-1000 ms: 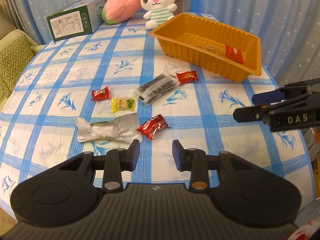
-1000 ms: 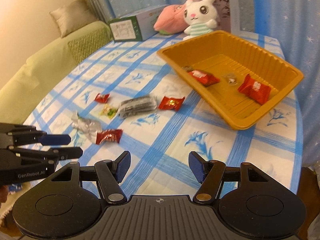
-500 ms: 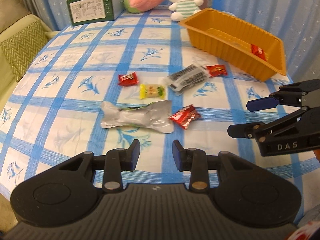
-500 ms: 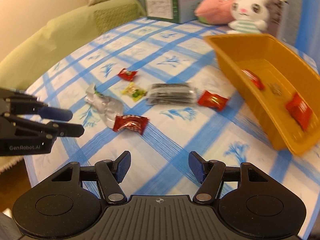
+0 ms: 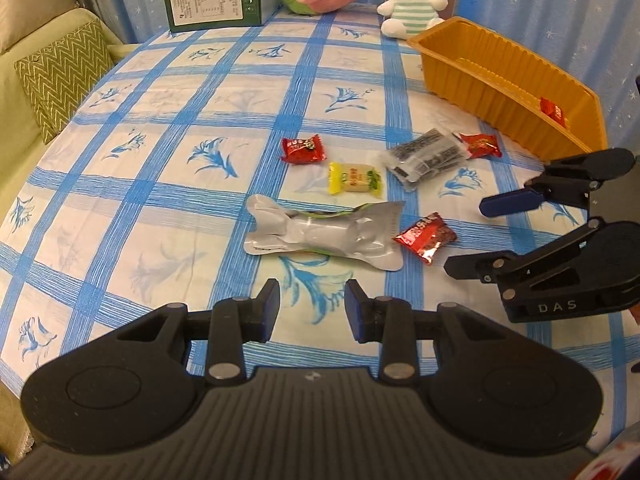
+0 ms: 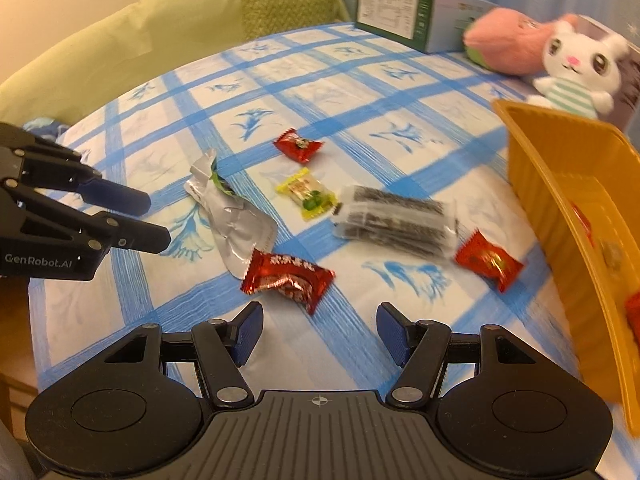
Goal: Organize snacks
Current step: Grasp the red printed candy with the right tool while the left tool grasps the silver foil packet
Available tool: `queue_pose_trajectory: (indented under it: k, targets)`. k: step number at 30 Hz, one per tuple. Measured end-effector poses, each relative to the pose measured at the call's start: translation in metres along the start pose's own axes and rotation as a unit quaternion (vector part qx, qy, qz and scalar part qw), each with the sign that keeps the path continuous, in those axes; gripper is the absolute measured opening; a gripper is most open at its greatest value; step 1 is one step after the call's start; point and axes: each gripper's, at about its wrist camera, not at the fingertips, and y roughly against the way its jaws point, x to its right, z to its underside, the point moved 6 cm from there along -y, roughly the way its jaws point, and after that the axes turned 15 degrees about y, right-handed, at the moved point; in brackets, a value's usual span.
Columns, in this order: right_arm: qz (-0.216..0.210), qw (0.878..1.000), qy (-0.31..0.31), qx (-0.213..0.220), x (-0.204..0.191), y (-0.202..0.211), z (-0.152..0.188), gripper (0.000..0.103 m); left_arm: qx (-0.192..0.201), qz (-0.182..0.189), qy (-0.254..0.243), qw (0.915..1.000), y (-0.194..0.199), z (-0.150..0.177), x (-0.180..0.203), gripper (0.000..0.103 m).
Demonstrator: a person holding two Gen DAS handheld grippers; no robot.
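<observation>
**A:** Where does everything sit?

**B:** Six snacks lie loose on the checked tablecloth (image 5: 168,128). From the right wrist camera the red candy (image 6: 288,278) with white lettering lies just ahead of the right gripper (image 6: 318,334), at twelve o'clock, one end resting on the silver pouch (image 6: 230,220). The yellow candy (image 6: 306,194) sits beyond, the dark clear packet (image 6: 394,222) at one o'clock, another red candy (image 6: 488,262) at two, and a third red one (image 6: 298,145) farthest out. The orange tray (image 6: 560,184) stands at three o'clock and already holds a few wrapped sweets.

**A:** And the tongs?

**B:** The right ones stand moderately wide with nothing between them. The left gripper (image 5: 308,310) is set narrower, also empty, hovering short of the silver pouch (image 5: 324,236).

**A:** So what makes the pick go well?

**B:** I'd judge the near red candy is the right gripper's target. Come down with the fingers astride its plump middle, not the crimped ends, which would slip or tear. Its overlap with the pouch is the risk: a sloppy close could pinch the foil too, so approach from the free side, at about four o'clock of the candy.

**A:** And the left?

**B:** Its gap looks tight for the pouch's width; it likely needs to widen, or take the pouch at its narrow waist.
</observation>
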Motion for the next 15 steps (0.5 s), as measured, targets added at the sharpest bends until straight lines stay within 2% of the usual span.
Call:
queue_pose_trajectory:
  k: [7, 12, 15]
  targets:
    - [-0.013, 0.998, 0.063, 0.009, -0.004, -0.015, -0.014, 0.063, -0.003, -0.002, 0.008, 1.0, -0.005, -0.004, -0.008, 0.033]
    - [-0.039, 0.996, 0.077, 0.009, -0.007, -0.024, -0.02, 0.048, -0.004, -0.006, 0.012, 0.9999, -0.007, -0.008, -0.013, 0.033]
    - [-0.045, 0.996, 0.08, 0.009, -0.008, -0.025, -0.024, 0.045, -0.004, -0.004, 0.011, 0.9999, -0.006, -0.009, -0.014, 0.033]
